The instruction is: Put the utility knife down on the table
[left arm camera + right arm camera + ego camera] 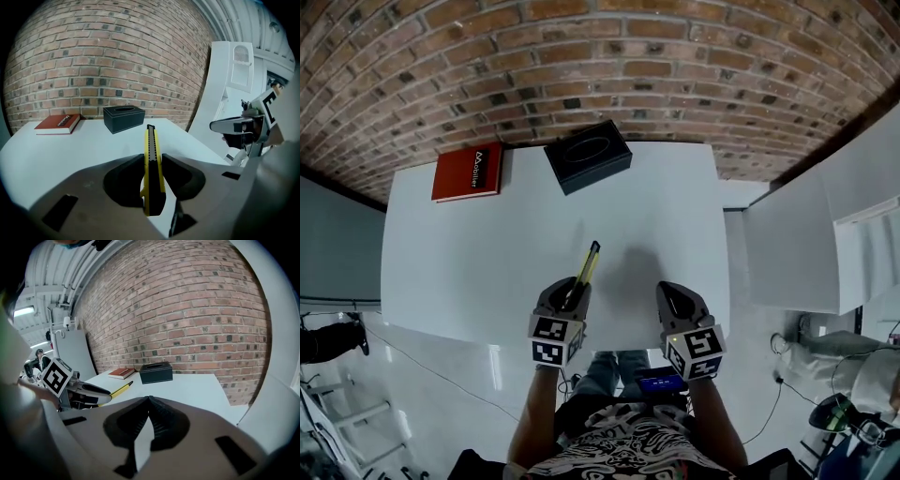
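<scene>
Utility knife [152,152] sits pinched between the jaws of the left gripper [573,291], tip pointing straight ahead of it over the white table [478,262]. Beside it, the right gripper [148,403] has its jaws pressed together on nothing.

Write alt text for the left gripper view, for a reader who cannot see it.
The left hand-held gripper is shut on a yellow-and-black utility knife, which points ahead over a white table. Farther back lie a red book at left and a black box beside it, before a brick wall.
</scene>
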The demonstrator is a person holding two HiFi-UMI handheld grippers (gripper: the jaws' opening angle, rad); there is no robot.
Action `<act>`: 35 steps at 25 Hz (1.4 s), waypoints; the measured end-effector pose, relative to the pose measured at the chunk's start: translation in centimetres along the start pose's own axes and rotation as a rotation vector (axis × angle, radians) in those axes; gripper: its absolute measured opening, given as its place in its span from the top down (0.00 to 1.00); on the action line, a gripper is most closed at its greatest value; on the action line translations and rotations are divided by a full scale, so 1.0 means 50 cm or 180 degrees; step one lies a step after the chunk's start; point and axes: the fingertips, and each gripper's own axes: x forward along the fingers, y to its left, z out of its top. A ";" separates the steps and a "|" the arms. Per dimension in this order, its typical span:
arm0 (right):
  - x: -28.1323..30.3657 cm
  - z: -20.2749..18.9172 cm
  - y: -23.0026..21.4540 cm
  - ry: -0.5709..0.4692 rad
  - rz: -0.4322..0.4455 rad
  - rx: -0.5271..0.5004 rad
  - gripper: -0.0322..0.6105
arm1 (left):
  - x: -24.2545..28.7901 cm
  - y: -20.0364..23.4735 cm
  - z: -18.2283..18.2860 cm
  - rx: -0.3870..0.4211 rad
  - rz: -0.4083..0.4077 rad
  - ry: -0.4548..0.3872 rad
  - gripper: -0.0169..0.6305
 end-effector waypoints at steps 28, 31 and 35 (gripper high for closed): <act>0.043 -0.135 -0.046 0.0465 0.0078 0.0111 0.95 | 0.119 -0.017 -0.137 0.0189 -0.0036 0.0468 0.79; 0.044 -0.140 -0.052 0.0484 0.0061 0.0124 0.95 | 0.127 -0.015 -0.147 0.0197 -0.0024 0.0508 0.79; 0.040 -0.142 -0.062 0.0494 0.0022 0.0151 0.95 | 0.138 -0.015 -0.157 0.0218 -0.0015 0.0551 0.79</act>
